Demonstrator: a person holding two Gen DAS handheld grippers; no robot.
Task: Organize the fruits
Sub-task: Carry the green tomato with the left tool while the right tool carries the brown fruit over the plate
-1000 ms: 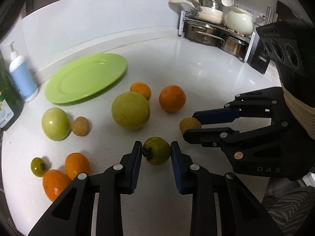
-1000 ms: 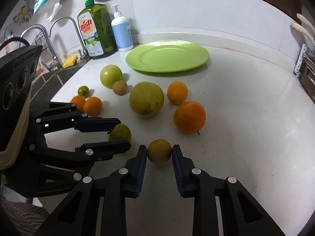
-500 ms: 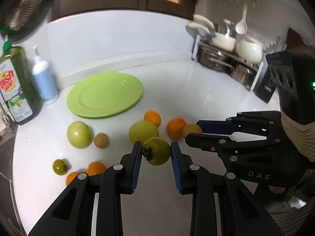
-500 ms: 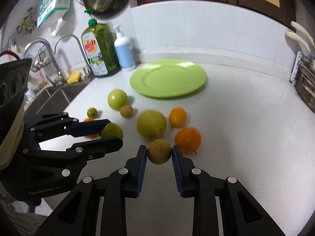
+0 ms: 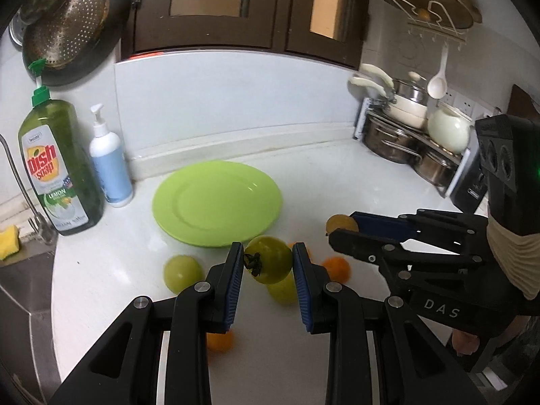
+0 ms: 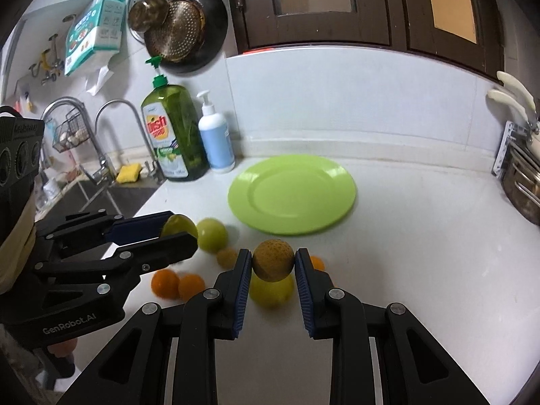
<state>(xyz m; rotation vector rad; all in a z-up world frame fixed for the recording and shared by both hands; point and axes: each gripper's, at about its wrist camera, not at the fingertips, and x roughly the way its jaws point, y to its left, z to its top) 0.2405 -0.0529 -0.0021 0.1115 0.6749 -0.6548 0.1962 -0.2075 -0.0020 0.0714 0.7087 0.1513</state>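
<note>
My left gripper [image 5: 268, 263] is shut on a green tomato [image 5: 270, 260] with a dark stem and holds it high above the counter. My right gripper [image 6: 273, 263] is shut on a small rough brown-yellow fruit [image 6: 273, 260], also lifted. Each gripper shows in the other's view: the right one [image 5: 341, 227] and the left one [image 6: 179, 233]. An empty lime-green plate [image 5: 216, 199] [image 6: 292, 194] lies ahead on the white counter. Below lie a green apple [image 6: 211, 235], a large yellow-green fruit [image 6: 271, 290], a small brown fruit [image 6: 226, 257] and several oranges [image 6: 165, 283].
A dish soap bottle [image 6: 172, 135] and a white-blue pump bottle [image 6: 216, 138] stand left of the plate by the wall. The sink and taps [image 6: 101, 155] lie at the far left. A rack of pots [image 5: 411, 135] stands at the back right.
Both grippers have risen well above the counter, each carrying its fruit. The fruits left on the counter now look smaller and lower in both views.
</note>
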